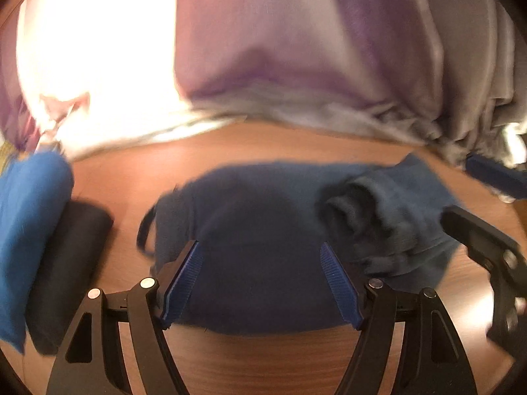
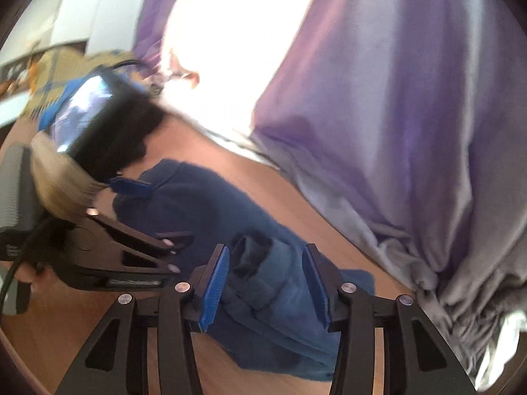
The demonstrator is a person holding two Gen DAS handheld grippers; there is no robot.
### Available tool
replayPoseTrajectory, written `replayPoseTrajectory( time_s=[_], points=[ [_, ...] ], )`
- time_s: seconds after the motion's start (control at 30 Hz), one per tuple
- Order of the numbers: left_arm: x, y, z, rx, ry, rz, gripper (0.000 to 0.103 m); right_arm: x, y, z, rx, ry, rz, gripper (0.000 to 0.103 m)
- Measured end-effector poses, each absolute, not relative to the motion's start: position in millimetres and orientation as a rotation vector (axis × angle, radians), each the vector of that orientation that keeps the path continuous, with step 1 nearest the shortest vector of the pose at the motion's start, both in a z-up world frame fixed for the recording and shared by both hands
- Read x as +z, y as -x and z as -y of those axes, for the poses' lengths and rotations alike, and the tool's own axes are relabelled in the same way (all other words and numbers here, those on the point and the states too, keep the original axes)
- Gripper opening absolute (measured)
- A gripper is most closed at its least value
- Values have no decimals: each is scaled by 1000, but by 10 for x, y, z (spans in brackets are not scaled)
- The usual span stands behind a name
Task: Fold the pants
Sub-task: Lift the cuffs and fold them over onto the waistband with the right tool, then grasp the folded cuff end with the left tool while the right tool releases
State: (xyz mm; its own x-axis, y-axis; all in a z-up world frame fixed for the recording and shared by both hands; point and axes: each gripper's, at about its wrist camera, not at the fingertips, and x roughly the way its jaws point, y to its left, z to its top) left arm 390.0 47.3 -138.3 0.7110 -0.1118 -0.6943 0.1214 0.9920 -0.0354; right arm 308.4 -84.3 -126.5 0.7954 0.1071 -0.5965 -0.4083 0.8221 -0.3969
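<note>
Pants: the dark navy fleece pants [image 1: 263, 230] lie folded into a compact bundle on the brown wooden tabletop [image 1: 263, 141], in the centre of the left wrist view; a bunched, rumpled fold of the same cloth rises at about 3 o'clock of the bundle.
Left tool: the left gripper [image 1: 262, 283], black with blue ribbed pads [image 1: 184, 283], has its jaws spread wide over the near part of the pants; the cloth lies between the pads, and neither pad presses on it as far as the blur lets me tell.
Right tool: the right gripper [image 2: 265, 286], of the same make, has its jaws parted around the rumpled fold of the pants [image 2: 263, 283]; the fold sits between the blue pads, and whether either pad touches it cannot be told.
Grippers together: in the right wrist view the left gripper [image 2: 138, 253] lies at 9 o'clock of the right one, close beside it over the same bundle.
Hand: a person's hand [image 2: 56, 177] holds the left tool.
Backdrop: a purple and grey draped curtain [image 1: 313, 49] hangs at 12 o'clock beyond the table, with a bright overexposed patch at 10 o'clock.
Side cloth: a bright blue fabric [image 1: 23, 230] sits at 9 o'clock in the left wrist view.
Sharpness: both views are motion-blurred.
</note>
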Motion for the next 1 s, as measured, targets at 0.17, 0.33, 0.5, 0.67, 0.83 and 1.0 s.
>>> replayPoseTrajectory(
  time_s=[0.17,0.33,0.5,0.67,0.83,1.0],
  points=[
    [-1158,-4009,-297,-356,-23,-701,73,-1174,-3109,1201,150,359,-630,46],
    [-1252,-4230,-34,-423,18,-763,59,-1331,-3172,1745,-61,176,-706,46],
    [-1479,-4339,143,-424,110,-860,49,-1436,-3205,2204,-174,2,-735,46],
    [-1596,-4334,190,-340,91,-898,50,-1480,-3190,2346,-180,-57,-747,46],
    [-1728,-4359,137,-287,110,-948,56,-1539,-3183,2323,-160,-51,-749,46],
    [-1781,-4405,13,-296,238,-981,61,-1629,-3193,2332,-146,-78,-764,46]
  ],
)
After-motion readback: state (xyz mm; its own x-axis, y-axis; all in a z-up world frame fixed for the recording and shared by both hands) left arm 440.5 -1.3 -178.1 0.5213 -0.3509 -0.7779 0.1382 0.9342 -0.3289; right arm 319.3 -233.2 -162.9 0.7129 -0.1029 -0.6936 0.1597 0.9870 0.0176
